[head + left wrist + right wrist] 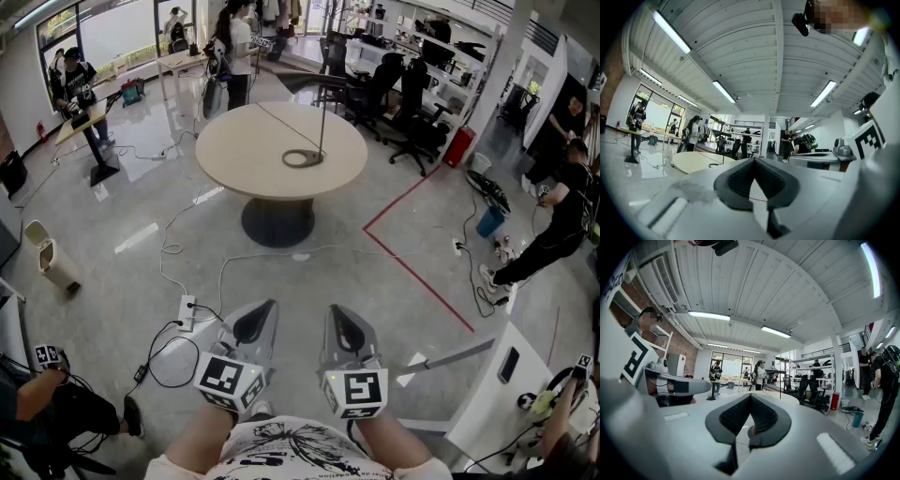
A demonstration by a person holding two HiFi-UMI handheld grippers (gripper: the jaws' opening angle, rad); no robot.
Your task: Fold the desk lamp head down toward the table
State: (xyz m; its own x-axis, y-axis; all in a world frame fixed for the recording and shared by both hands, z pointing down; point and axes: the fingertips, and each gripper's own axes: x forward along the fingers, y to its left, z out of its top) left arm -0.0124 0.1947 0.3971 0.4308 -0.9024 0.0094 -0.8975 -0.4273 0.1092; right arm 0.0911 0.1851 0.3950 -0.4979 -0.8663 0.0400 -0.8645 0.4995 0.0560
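The desk lamp (319,112) stands on the round beige table (234,155) a few steps ahead: a dark ring base, a thin upright pole and a long slim head reaching out level to the left at the top. Far off in the left gripper view, the lamp (723,154) is small; in the right gripper view the lamp (780,383) rises past the jaw tips. My left gripper (255,326) and right gripper (344,326) are held side by side close to my body, far from the table. Both are shut with nothing in them.
A power strip (187,312) and loose cables lie on the grey floor between me and the table. A red tape line (412,272) runs at the right. Office chairs (394,94) stand behind the table, a white bin (52,258) at the left, and people around the room.
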